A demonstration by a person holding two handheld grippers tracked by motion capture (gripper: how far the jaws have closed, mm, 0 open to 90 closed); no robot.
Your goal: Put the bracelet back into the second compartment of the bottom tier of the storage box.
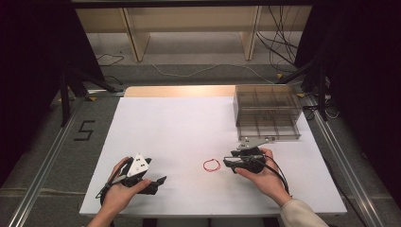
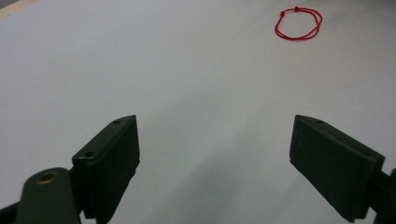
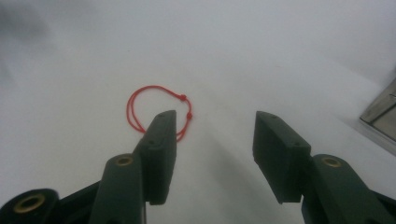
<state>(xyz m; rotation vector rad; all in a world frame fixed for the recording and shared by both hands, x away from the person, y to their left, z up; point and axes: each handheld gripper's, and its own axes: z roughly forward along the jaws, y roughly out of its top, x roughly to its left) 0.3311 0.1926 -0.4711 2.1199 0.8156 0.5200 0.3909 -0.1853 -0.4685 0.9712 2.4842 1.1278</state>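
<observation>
A red cord loop [image 1: 204, 165] lies flat on the white table top [image 1: 179, 123], right of the middle and toward the front. My right gripper [image 1: 228, 159] sits just to the right of it, low over the table, jaws pointing left. In the right gripper view the jaws stand apart [image 3: 215, 121] with bare table between them, and the left jaw covers the near edge of the loop [image 3: 180, 97]. My left gripper [image 1: 158, 171] rests at the front left, held in a hand. Its jaws are wide open [image 2: 215, 140] and hold nothing. The loop [image 2: 296, 9] lies well beyond them.
A clear plastic box with several compartments [image 1: 267, 111] stands at the back right of the table; its corner [image 3: 380, 114] shows at the right edge of the right gripper view. Metal rails run along both sides of the table.
</observation>
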